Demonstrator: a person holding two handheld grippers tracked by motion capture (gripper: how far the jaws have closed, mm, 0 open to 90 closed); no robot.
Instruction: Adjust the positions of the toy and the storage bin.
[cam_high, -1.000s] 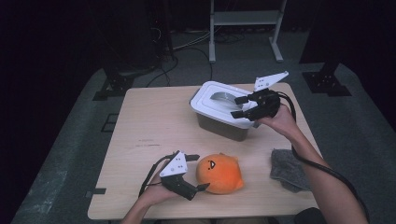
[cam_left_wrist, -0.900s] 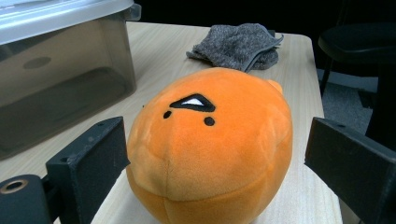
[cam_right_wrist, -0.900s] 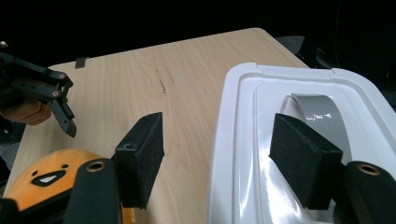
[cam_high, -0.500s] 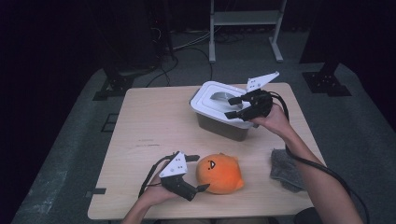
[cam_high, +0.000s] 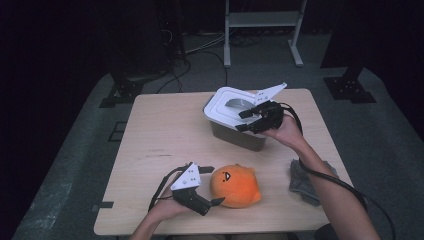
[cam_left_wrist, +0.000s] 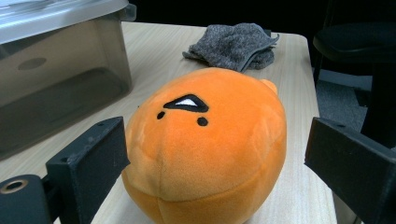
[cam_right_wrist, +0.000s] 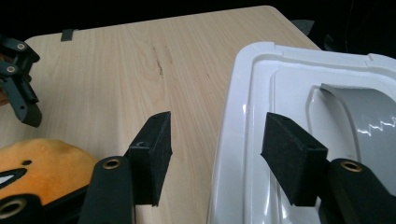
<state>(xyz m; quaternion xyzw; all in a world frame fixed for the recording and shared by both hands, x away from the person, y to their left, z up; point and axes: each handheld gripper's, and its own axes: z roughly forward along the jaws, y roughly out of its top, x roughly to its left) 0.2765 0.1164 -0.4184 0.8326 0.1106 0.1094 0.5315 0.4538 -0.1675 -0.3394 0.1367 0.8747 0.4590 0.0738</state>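
We're looking at a lab or recording studio: black curtains are hanging around a lone bench (cam_high: 165, 145), cables (cam_high: 200, 65) are trailing over grey carpet (cam_high: 75, 165), stands (cam_high: 262, 20) are waiting behind.

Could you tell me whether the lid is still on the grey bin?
On: the white lid sits flat across the bin, covering its top.
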